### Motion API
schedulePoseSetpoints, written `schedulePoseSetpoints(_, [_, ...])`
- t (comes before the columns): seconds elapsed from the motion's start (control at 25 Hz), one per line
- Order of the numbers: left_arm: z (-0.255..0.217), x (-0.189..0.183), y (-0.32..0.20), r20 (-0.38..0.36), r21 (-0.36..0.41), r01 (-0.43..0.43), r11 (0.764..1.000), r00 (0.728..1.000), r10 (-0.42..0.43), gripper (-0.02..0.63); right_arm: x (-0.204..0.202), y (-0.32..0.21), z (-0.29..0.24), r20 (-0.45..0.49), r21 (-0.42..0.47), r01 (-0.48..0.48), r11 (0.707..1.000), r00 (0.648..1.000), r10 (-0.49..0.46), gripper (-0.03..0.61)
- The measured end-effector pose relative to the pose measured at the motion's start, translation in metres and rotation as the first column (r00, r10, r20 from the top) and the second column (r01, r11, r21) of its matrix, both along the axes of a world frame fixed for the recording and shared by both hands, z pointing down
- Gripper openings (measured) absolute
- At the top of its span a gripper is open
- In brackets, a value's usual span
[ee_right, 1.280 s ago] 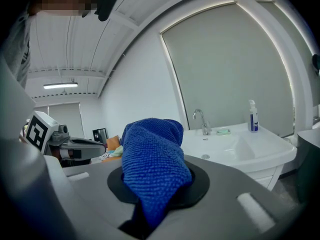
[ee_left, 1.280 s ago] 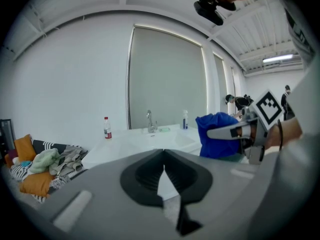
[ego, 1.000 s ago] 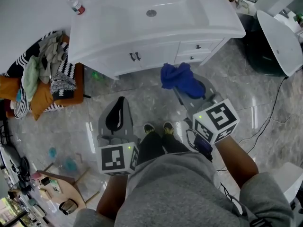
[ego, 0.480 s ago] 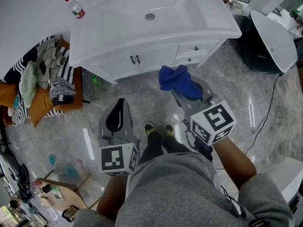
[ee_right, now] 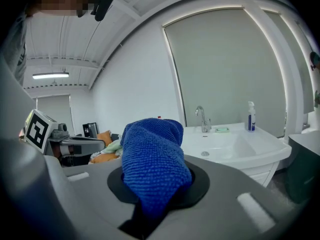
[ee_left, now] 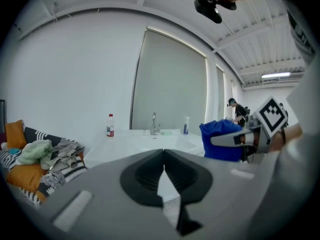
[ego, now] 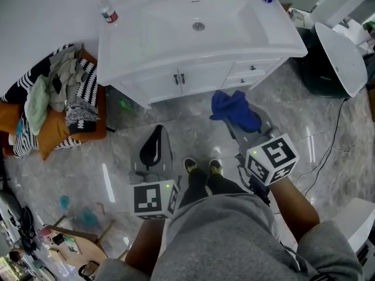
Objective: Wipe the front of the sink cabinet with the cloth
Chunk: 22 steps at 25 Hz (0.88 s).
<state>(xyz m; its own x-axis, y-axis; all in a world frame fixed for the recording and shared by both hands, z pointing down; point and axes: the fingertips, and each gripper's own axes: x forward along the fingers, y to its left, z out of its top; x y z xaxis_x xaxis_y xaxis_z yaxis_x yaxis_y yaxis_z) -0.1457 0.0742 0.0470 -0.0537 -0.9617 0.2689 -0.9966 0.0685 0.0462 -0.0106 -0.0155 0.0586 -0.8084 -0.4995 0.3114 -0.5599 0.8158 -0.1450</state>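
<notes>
Floor: glossy grey tiles (ego: 176, 124) before the white sink cabinet (ego: 205, 78).
Cloth: blue cloth (ego: 234, 109), bunched, near the cabinet front, apart from it.
Right gripper (ee_right: 152, 204): jaws clamped on the cloth.
Left gripper (ee_left: 162, 176): jaws together, empty, farther from the cabinet.

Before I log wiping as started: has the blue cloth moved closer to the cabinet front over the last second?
No. The blue cloth sits just as far below the cabinet drawers as before; only the camera view shifted.
</notes>
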Motion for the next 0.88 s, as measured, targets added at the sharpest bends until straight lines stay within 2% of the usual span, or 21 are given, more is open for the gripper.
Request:
schedulePoseSetpoints(0.32, [0.018, -0.019, -0.002, 0.002, -0.041, -0.005, 0.999, 1.0, 0.005, 0.011, -0.009, -0.016, 0.01, -0.016, -0.01, -0.029, 1.0, 0.999, 0.029, 0.072])
schedulePoseSetpoints(0.64, [0.017, -0.009, -0.019, 0.009, -0.055, 0.0, 0.998, 1.0, 0.0, 0.011, 0.003, -0.036, 0.013, 0.003, -0.003, -0.032, 0.999, 0.999, 0.032, 0.072])
schedulePoseSetpoints(0.88, [0.046, -0.002, -0.033, 0.015, -0.102, 0.003, 0.995, 1.0, -0.002, 0.011, 0.019, -0.048, 0.041, 0.008, -0.013, -0.028, 1.0, 1.0, 0.028, 0.072])
